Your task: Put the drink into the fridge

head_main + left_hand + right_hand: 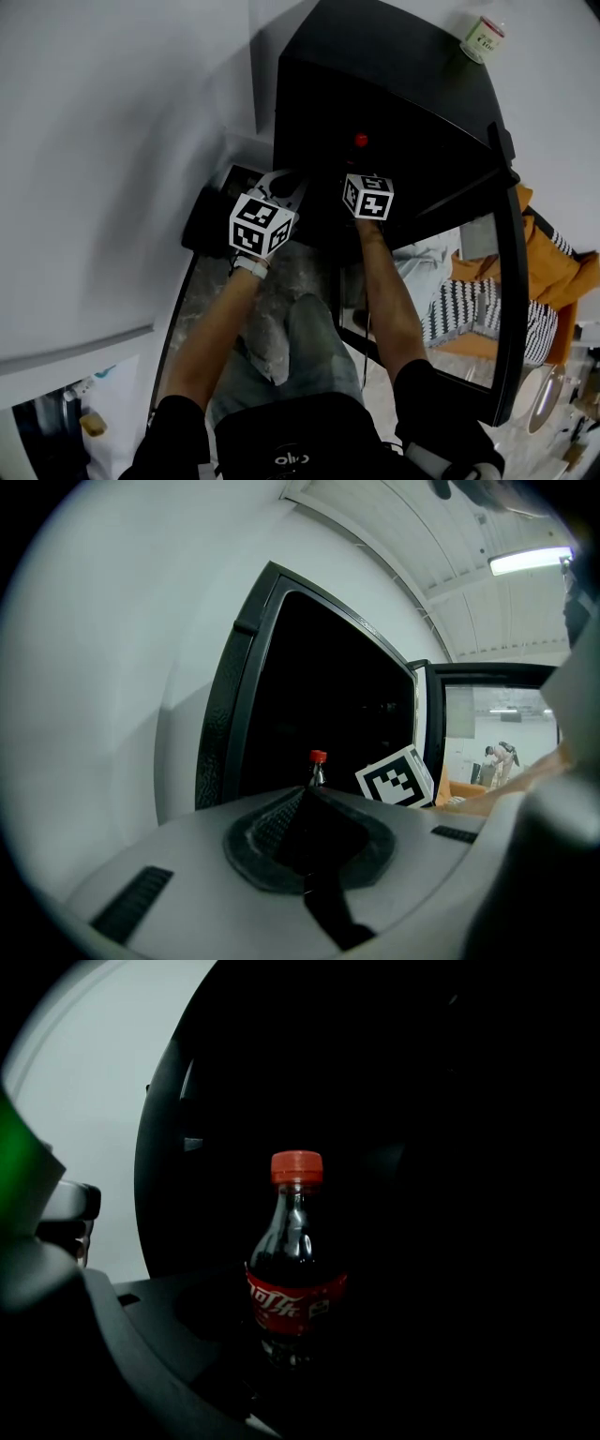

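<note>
A small cola bottle (292, 1269) with a red cap (361, 141) and red label stands upright between the jaws of my right gripper (291, 1340), which is shut on its lower body. The bottle is at the dark mouth of the black fridge (375, 84); whether it rests on a shelf is hidden. My right gripper (364, 164) reaches into the opening in the head view. My left gripper (279, 186) hovers just left of it, at the fridge's left edge. Its pads (281, 832) are pressed together with nothing between them, and the bottle's cap (318, 757) shows beyond.
The fridge's glass door (506, 281) stands swung open to the right. A small white jar (483, 37) sits on top of the fridge. A white wall (112, 141) closes the left side. An orange and striped seat (548, 262) lies beyond the door.
</note>
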